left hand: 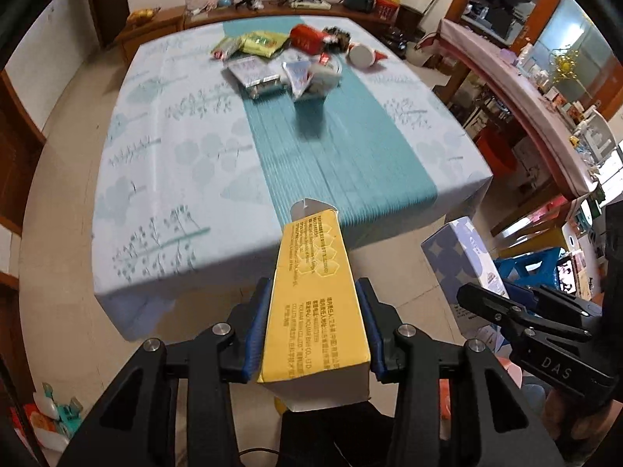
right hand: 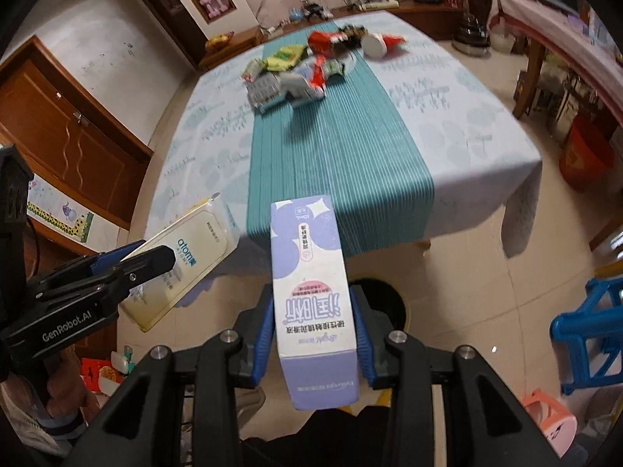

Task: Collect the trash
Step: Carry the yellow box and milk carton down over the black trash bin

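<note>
Blue-padded fingers [left hand: 260, 330] of the left gripper [left hand: 316, 330] are clamped on the long sides of a yellow carton [left hand: 311, 303], whose open white flap points toward the counter; fingers [right hand: 360, 330] of the right gripper [right hand: 314, 330] are clamped the same way on a lilac-and-white carton [right hand: 311, 292] printed with pink and purple characters; both cartons are held in the air above the tiled floor [right hand: 486, 292], just off the near edge of the counter [left hand: 175, 155]; the right wrist view shows the yellow carton's pale face with the word "atomy" on it; the counter wears a pale blue leaf-print cloth with a teal striped runner [left hand: 342, 155] down its middle; at its far end lies a heap of trash [left hand: 288, 62]: green snack wrappers [left hand: 261, 43], a red can [left hand: 307, 39], a silver foil packet [left hand: 255, 74], a white cup [left hand: 360, 55] on its side and crumpled plastic; a dark round bin [right hand: 385, 299] sits on the floor just beyond the right gripper, near a blue plastic stool [right hand: 592, 330].
</note>
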Demonstrator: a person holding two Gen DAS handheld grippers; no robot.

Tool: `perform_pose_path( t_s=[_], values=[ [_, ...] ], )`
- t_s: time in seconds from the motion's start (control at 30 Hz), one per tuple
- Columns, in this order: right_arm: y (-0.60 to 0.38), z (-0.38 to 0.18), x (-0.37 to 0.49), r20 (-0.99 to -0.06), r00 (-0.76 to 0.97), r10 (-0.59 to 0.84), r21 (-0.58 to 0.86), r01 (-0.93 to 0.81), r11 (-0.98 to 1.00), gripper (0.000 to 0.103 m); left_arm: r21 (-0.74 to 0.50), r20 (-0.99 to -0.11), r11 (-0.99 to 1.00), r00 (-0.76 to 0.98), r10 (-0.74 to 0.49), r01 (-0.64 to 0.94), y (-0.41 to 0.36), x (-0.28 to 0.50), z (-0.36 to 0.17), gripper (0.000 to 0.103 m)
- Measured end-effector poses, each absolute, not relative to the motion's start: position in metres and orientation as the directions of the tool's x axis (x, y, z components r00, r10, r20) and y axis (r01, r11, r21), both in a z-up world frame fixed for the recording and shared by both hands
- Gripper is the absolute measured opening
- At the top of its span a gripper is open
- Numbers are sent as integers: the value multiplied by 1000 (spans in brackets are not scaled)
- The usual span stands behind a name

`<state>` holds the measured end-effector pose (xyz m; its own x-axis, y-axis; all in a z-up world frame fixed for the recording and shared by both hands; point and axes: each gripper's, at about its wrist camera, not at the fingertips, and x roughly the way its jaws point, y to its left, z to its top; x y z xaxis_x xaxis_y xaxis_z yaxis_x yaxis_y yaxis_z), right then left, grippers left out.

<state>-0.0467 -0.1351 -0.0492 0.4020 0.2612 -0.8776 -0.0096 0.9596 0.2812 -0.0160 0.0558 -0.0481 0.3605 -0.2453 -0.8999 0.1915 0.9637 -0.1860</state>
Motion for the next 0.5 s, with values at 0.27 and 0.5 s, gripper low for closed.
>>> perform_pose_path(
  t_s=[0.27,0.5],
  values=[
    [-149,-119,-44,-901,292,320,346,42,937,36,-211,-934,965,260,-247,158,23,-21,-118,40],
    [-174,-201,-45,-930,192,315,343,135,930,36,-189,-967,975,149,-206,120,-2,-22,-202,40]
  ],
)
